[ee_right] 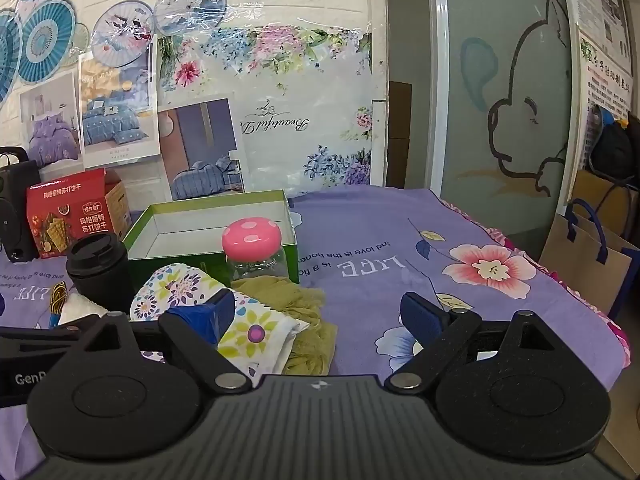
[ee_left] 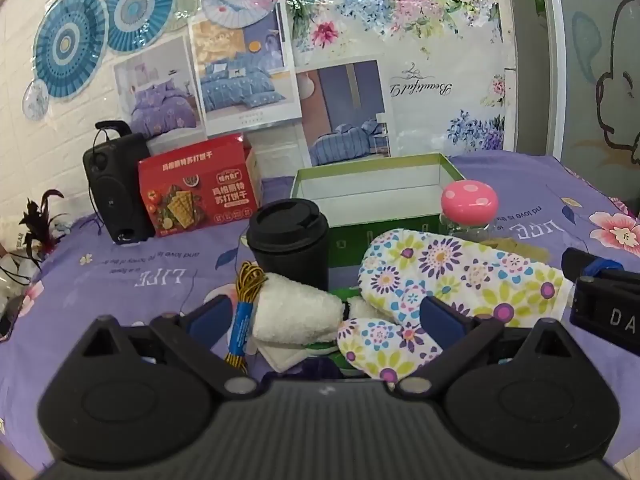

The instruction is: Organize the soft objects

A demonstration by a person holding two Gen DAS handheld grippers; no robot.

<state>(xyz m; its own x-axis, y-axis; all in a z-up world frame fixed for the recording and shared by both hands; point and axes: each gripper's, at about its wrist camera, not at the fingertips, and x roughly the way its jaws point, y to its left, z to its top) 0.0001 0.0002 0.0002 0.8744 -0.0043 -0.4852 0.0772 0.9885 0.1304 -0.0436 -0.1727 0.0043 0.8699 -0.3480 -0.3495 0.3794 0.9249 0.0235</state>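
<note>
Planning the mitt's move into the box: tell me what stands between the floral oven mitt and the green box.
The oven mitt lies right in front of the green box. The black cup stands left of that line, the pink-lidded jar right; nothing visible blocks the middle.

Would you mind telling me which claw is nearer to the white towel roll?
Left. The left claw is open with the towel roll between its fingers; the right claw is farther right, over the mitt's cuff and green cloth.
</note>
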